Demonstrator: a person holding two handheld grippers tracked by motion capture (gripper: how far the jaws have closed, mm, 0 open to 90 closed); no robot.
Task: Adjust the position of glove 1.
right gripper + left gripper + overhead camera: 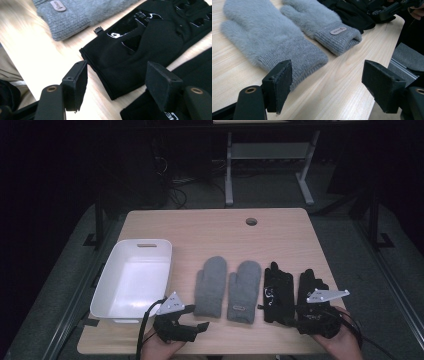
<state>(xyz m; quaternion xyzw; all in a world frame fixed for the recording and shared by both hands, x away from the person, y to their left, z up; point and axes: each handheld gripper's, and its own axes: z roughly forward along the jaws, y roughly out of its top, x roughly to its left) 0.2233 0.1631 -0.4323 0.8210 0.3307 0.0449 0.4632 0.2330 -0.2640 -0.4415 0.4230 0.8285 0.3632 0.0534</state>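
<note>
Black pads stand wide apart on my left gripper [325,82], empty, aimed at the ribbed cuff of the nearer grey mitten [274,42]. I judge a clean grab needs one jaw slid under that cuff. My right gripper [117,83], equally wide, hovers low over the black glove [140,47]; both hands sit at the table's [280,227] near edge.

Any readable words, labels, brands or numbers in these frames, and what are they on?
No text can be read for certain.
Small oval patch on the cuff of the right-hand fluffy grey knitted mitten: lettering too blurred to read.
Glossy logo print on the inner black fabric glove: shapes only, no legible word.
</note>
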